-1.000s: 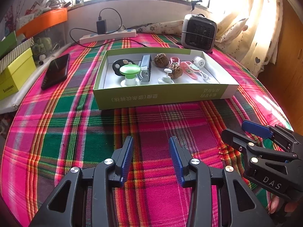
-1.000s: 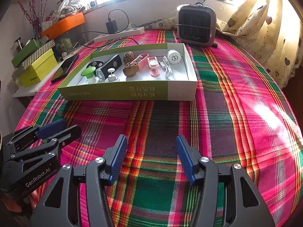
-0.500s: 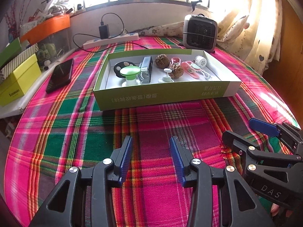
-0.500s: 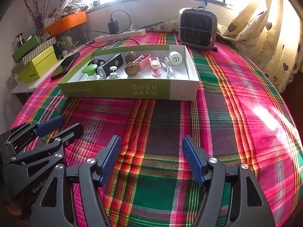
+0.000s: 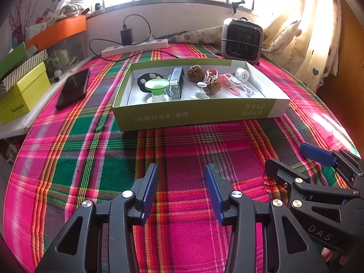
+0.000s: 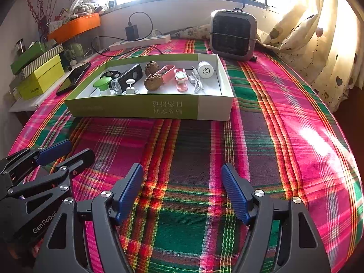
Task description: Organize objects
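Objects for sorting all lie inside the shallow green-and-white box [image 5: 200, 113], which sits mid-tabletop [image 5: 186, 150] on the plaid cloth, well ahead of both tools.

Contents, left to right in the left wrist view: dark oval disc with pale dots [image 5: 149, 78], green mushroom-shaped piece [image 5: 157, 86], black-and-clear rectangular item [image 5: 176, 83], two walnuts [image 5: 195, 72], small white knob on a base [image 5: 200, 92], pink clip-like pieces [image 5: 228, 83], white round reel with cable [image 5: 243, 75].

Left hand-held gripper [image 5: 180, 177]: released, nothing between the pads, low over the cloth. Right hand-held gripper [image 6: 182, 176]: released wider, also empty, hovering beside the left one. Neither touches the box.

Handling judgement:
- Walnuts: light, rigid, rough shell, so likely good friction; pinch across the widest part.
- Green mushroom piece: looks like smooth plastic, probably top-heavy; take by the stem under the cap or across the cap rim.
- White knob: small, light, likely to tip; grip the upright post.
- Pink pieces: thin, flat on the floor of the box; hard to get pads under, pinch across the narrow sides.
- Reel and cable: cable is limp and may trail; hold the reel body.
- Box walls look like thin card; bumping them may shift the box.

Off-task: phone [image 5: 72, 88], power strip [image 5: 134, 46], small heater [image 5: 242, 38].
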The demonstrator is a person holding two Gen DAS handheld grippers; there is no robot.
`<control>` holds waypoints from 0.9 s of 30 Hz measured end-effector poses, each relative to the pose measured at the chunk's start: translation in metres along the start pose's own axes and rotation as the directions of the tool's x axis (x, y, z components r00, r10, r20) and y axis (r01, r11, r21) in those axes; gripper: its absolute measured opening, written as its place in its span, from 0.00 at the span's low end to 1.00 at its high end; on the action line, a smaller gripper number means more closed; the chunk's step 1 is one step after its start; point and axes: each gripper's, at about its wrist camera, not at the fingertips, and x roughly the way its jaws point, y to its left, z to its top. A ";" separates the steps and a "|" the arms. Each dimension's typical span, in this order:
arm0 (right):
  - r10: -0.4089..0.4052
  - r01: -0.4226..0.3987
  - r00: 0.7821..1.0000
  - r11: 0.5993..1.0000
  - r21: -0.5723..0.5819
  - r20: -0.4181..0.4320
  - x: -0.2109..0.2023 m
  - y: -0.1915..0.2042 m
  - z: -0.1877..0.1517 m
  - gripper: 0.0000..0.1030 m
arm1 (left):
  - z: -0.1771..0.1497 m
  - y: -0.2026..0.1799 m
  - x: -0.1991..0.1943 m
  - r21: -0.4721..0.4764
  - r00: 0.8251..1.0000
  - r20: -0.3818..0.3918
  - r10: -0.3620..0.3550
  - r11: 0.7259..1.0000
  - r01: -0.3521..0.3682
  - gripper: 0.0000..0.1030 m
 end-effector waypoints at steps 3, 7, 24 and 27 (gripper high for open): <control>-0.001 0.001 1.000 1.000 -0.001 0.000 0.000 0.000 0.000 0.70 | 0.000 0.000 0.000 -0.001 1.000 0.000 0.000 1.000 0.000 0.39; -0.003 0.003 1.000 1.000 -0.002 -0.002 0.001 0.001 0.000 0.71 | 0.000 0.001 0.000 0.003 1.000 0.001 0.002 1.000 -0.002 0.39; -0.005 0.005 1.000 1.000 -0.004 -0.003 0.001 0.002 0.000 0.72 | 0.000 0.001 0.000 0.004 1.000 0.001 0.002 1.000 -0.002 0.39; -0.004 0.004 1.000 1.000 -0.003 -0.002 0.001 0.002 0.000 0.72 | 0.000 0.001 0.000 0.002 1.000 0.002 0.001 1.000 -0.001 0.39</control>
